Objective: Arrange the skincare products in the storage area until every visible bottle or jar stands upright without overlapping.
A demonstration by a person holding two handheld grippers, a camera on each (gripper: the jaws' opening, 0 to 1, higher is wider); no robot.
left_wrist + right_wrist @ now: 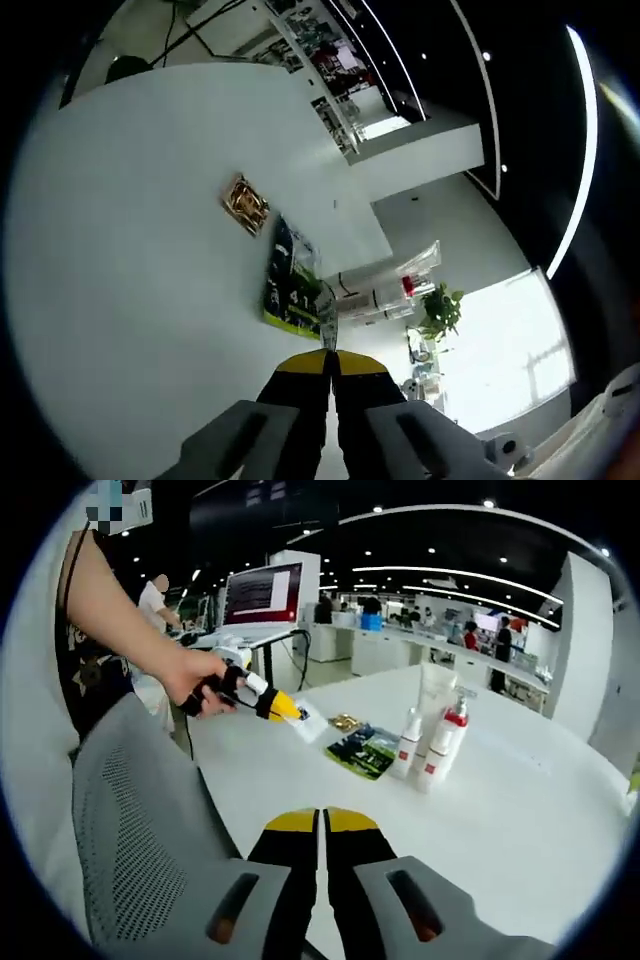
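The left gripper (pixel 329 362) has its jaws pressed together on a small white sachet (pixel 329 318), thin edge up between the tips; in the right gripper view the same gripper (pixel 290 711) hangs over the near side of the table (pixel 520 810), held in a hand (pixel 195 680), the sachet (pixel 310 721) jutting from its tip. The right gripper (pixel 321 822) is closed on nothing, jaws flush, low at the table's near edge beside a grey mesh chair (pixel 140 820).

The bottles (pixel 430 742) stand upright in a tight cluster, touching or nearly so, with a white tube (pixel 435 695) behind them; a green packet (pixel 365 750) and a gold packet (pixel 347 721) lie flat just beside.

The risks, as I judge them: the sachet is pinched by a narrow margin, so a tilt or jolt could drop it off the table edge; setting it down near the cluster could nudge a slim bottle over, and one falling would take its neighbours; a flat sachet laid on the green packet would leave an overlap.
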